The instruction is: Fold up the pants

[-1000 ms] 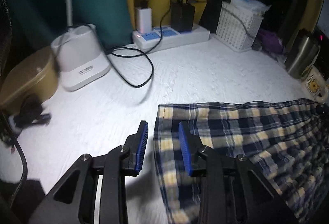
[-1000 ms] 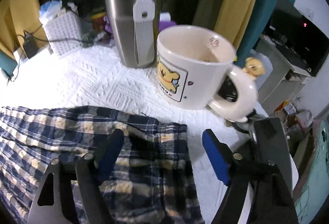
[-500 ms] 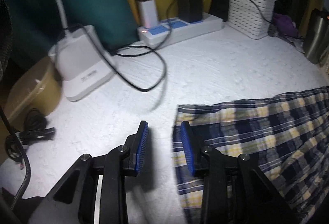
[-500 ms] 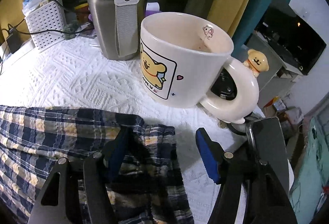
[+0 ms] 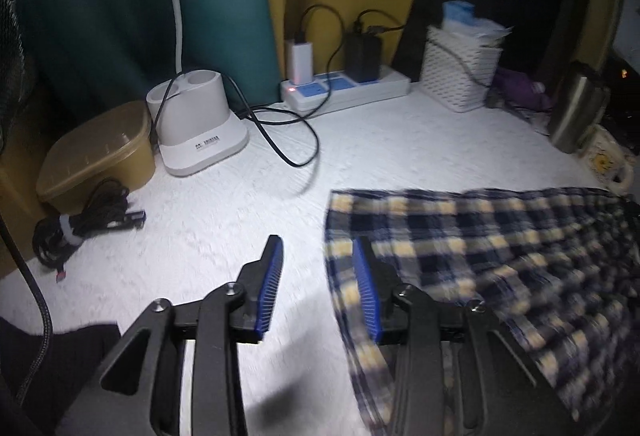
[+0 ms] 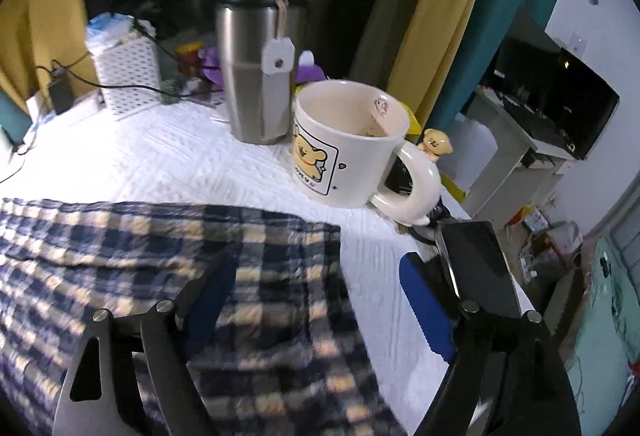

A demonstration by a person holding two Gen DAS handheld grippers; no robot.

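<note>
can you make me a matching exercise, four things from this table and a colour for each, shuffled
Things:
1. pants
2. tumbler
3. basket
4. lidded box

Colours:
A. white
B. tan
C. navy and yellow plaid
D. bare steel

Pairs: 1-C, 2-D, 3-A, 4-B

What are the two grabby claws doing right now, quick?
Left gripper: jaws opening, nothing between them; the plaid pants lie beside it.
Right gripper: jaws opening, wide above the pants' edge, not pinching.
</note>
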